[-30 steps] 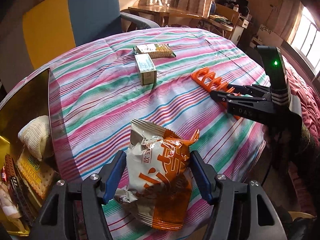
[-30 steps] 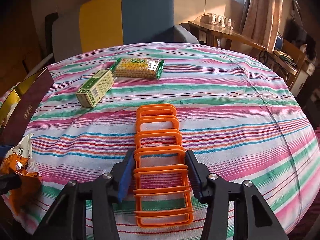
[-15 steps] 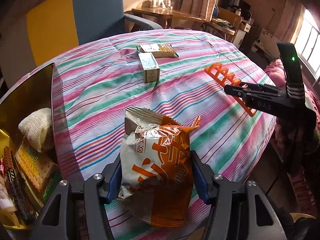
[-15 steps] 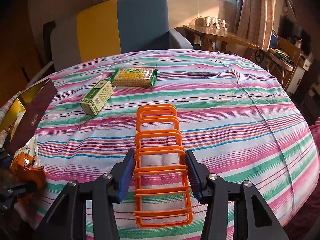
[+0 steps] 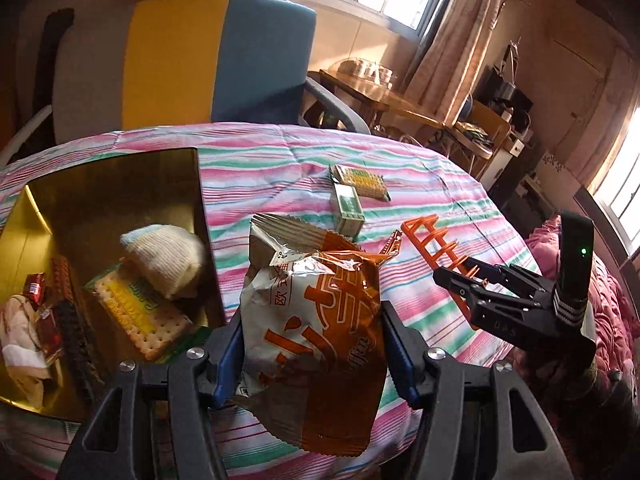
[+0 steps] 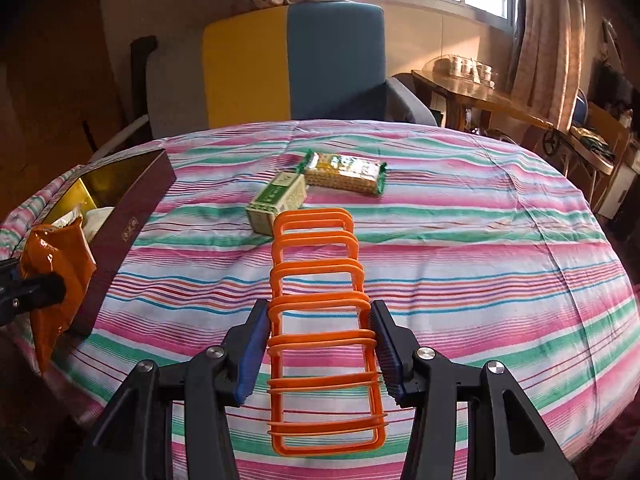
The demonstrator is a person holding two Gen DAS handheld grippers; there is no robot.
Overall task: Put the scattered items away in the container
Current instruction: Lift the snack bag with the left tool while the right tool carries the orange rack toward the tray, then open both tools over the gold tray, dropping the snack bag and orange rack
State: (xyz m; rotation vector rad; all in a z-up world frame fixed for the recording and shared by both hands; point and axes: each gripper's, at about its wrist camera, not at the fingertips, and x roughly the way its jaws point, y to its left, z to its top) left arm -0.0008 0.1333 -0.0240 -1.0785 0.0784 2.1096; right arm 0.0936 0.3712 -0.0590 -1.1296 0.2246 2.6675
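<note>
My left gripper [image 5: 312, 340] is shut on an orange and silver snack bag [image 5: 316, 312] and holds it up in the air beside the open gold-lined box [image 5: 112, 176]. The bag also shows in the right wrist view [image 6: 56, 264]. My right gripper [image 6: 320, 344] is shut on an orange plastic rack [image 6: 320, 320], lifted off the striped tablecloth; the rack also shows in the left wrist view [image 5: 436, 248]. A small green carton [image 6: 278, 202] and a cracker pack [image 6: 346, 172] lie on the table beyond the rack.
The box holds a knitted hat [image 5: 164, 260], a cracker pack [image 5: 140, 316] and other small items. Its dark outer wall [image 6: 128, 216] stands left of the rack. A yellow and blue chair [image 6: 296, 68] stands behind the table. A wooden side table [image 6: 480, 96] is at the back right.
My left gripper has lifted the snack bag and swung left, bringing the box's inside into view. My right gripper has raised the orange rack off the tablecloth.
</note>
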